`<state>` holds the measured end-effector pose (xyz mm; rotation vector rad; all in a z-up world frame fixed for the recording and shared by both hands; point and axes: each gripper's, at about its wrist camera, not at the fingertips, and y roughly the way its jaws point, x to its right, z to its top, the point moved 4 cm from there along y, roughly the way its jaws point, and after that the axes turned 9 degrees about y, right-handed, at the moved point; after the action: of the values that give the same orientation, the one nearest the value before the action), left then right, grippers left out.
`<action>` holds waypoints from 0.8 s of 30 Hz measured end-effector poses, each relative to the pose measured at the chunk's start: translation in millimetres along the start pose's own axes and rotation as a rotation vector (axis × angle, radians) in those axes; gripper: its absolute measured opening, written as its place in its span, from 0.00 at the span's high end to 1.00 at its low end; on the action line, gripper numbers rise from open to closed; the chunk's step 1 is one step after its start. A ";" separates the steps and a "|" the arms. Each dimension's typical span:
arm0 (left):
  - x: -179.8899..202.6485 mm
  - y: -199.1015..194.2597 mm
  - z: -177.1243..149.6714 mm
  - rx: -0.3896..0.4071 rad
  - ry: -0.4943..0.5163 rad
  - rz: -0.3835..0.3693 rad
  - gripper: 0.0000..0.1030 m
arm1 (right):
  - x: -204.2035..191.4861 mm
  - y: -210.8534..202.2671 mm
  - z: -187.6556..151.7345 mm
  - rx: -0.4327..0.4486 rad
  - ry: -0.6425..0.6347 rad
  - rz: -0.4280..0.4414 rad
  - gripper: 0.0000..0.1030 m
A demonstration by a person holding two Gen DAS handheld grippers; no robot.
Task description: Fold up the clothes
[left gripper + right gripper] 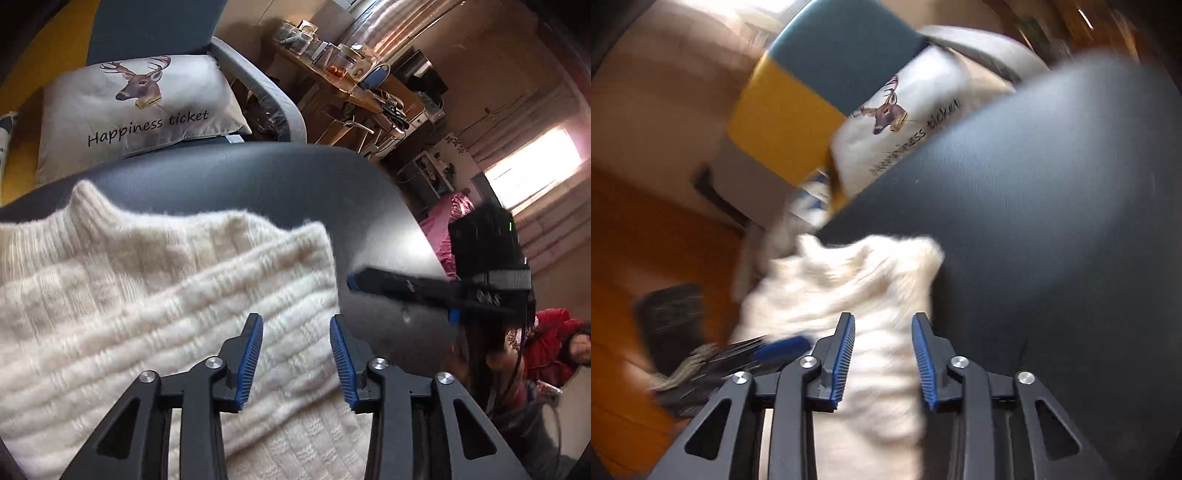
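Cream sweater (155, 295) folded on dark table (258, 173), left gripper (296, 354) angled down over its edge with jaws apart and empty, right gripper (882, 352) likewise spread above it, deer pillow (140, 107) beyond.

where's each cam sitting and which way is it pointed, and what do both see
Left wrist: rides the left tongs, open, looking forward over the cream sweater on the dark table; the right tongs reach in from the right.
Right wrist: rides the right tongs, open, aimed along the sweater; blurred, with the left tongs at lower left.
Shared: sweater, table, deer pillow.
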<state>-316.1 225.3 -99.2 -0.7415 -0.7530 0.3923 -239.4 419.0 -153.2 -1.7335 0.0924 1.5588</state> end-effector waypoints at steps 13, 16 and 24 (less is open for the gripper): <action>10.4 83.9 58.7 -0.269 0.205 -0.060 0.45 | 42.7 12.2 -78.4 0.131 0.550 0.446 0.17; 7.2 87.9 51.1 -0.292 0.204 -0.074 0.47 | 44.7 13.5 -77.1 0.209 0.553 0.363 0.19; -7.5 82.5 53.3 -0.134 0.220 0.022 0.93 | 5.1 -3.1 -64.4 0.492 0.259 0.303 0.17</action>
<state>-365.5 302.0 -136.2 -0.9041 -0.5675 0.2765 -184.3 385.8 -160.2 -1.5549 0.8311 1.3552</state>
